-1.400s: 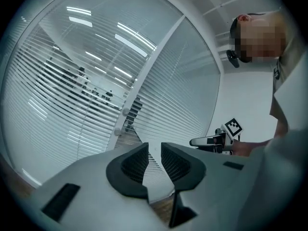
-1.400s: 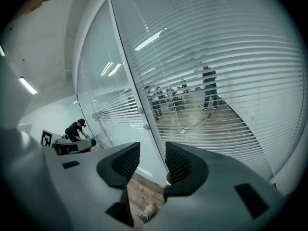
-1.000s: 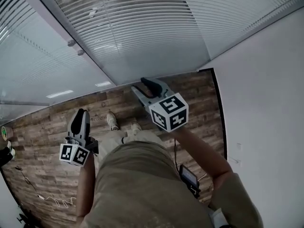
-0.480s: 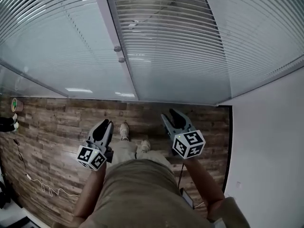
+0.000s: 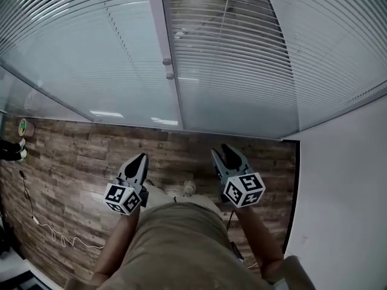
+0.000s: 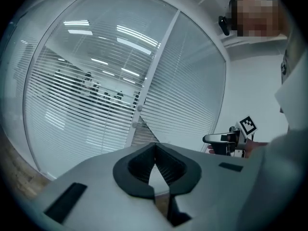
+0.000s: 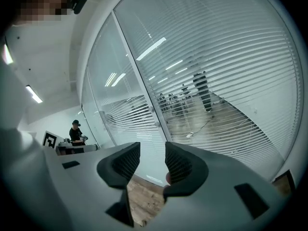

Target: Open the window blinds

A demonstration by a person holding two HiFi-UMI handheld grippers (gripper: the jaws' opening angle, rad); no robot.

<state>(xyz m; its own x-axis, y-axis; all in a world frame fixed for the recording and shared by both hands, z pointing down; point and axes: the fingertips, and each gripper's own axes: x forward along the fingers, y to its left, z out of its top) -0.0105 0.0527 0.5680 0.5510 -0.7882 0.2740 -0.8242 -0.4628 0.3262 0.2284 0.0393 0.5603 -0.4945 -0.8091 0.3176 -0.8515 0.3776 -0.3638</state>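
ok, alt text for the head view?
Looking down, a person holds two grippers toward a glass wall with lowered slatted blinds; the left gripper has just closed on nothing, the right gripper is open. Wood-plank floor below, white wall at right.

Both tongs are held out over a wood plank floor (image 5: pixel 72 162), pointing toward the window blinds (image 5: pixel 248 65), whose horizontal slats hang behind glass panels split by a white post (image 5: pixel 162 23) carrying two small knobs. The left tongs (image 5: pixel 140 158) have just closed, jaws together on nothing. The right tongs (image 5: pixel 230 152) stand apart and empty. A white wall (image 5: pixel 344 180) runs along the right, and a thin cable (image 5: pixel 57 239) lies at left
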